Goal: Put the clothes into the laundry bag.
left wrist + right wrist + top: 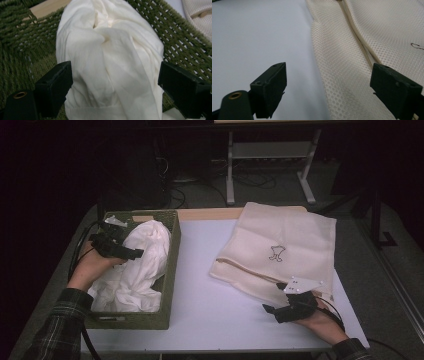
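A crumpled white cloth fills the green woven basket on the table's left side. My left gripper hovers over that cloth with its jaws wide apart; in the left gripper view the white cloth lies between the two fingers without being pinched. A cream mesh bag with a small dark emblem lies flat on the right. My right gripper is open at the bag's near left edge, and the mesh bag with its zipper line runs between the jaws.
The white tabletop is bare between basket and bag. A strip of wooden board shows at the table's far edge. Beyond it stand a desk frame's legs and cables on a dark floor.
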{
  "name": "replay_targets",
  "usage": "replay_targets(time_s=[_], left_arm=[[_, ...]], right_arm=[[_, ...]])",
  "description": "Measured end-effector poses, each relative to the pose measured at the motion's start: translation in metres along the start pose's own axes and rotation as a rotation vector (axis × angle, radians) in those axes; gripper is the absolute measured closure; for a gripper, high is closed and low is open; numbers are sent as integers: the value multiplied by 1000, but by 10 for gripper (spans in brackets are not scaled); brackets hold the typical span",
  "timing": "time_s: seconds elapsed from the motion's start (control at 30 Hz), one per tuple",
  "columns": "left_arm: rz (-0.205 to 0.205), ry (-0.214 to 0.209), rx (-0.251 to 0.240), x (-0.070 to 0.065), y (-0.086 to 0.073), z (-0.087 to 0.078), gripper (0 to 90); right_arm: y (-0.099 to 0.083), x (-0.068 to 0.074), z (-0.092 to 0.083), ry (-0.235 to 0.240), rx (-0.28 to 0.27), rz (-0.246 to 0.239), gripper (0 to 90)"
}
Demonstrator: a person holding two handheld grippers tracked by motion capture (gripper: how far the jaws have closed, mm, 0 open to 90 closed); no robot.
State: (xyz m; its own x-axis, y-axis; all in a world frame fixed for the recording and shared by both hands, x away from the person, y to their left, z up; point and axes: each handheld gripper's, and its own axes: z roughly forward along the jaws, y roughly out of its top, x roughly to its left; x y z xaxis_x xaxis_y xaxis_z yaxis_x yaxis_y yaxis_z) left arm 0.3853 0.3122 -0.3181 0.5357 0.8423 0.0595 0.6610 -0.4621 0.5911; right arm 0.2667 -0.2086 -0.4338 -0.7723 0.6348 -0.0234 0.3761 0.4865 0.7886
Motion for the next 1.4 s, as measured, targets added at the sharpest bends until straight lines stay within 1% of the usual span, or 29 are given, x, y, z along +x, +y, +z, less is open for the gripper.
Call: replay_targets(time_s=[0.1, 0.3, 0.33, 0.4, 0.53, 0.63, 0.83, 0.93, 1.07, 1.13, 1.23, 1.33, 1.4], left_arm=[[-9, -9, 5, 1, -4, 4, 118], [-12, -7, 27, 2, -9, 11, 117], [-17, -11, 29, 2, -11, 14, 116], [-19, -10, 41, 2, -12, 18, 102], [-23, -9, 61, 4, -16, 24, 102], [-25, -20, 75, 5, -19, 29, 101], [-9, -65, 75, -1, -18, 32, 100], [3, -73, 88, -5, -19, 35, 98], [24, -81, 111, -9, -20, 42, 95], [32, -92, 129, -12, -21, 47, 93], [47, -95, 152, -13, -22, 52, 91], [50, -108, 172, -14, -24, 58, 92], [59, -106, 197, -14, -25, 63, 92]], right_arm=[[0, 0, 0, 1, 4, -2, 134], [0, 0, 1, 7, 5, -2, 133], [0, 0, 1, 9, 2, -2, 133], [0, 1, 1, 12, 2, -2, 133], [0, 1, 1, 14, 4, 0, 132], [0, 1, 1, 15, 3, -2, 131], [0, 1, 1, 16, 6, -1, 131], [0, 1, 2, 16, 5, -3, 131], [0, 1, 2, 17, 5, -5, 130], [0, 1, 2, 18, 6, -2, 130], [0, 1, 3, 19, 7, -5, 130], [0, 2, 3, 21, 8, -4, 130], [0, 2, 3, 22, 9, -6, 130]])
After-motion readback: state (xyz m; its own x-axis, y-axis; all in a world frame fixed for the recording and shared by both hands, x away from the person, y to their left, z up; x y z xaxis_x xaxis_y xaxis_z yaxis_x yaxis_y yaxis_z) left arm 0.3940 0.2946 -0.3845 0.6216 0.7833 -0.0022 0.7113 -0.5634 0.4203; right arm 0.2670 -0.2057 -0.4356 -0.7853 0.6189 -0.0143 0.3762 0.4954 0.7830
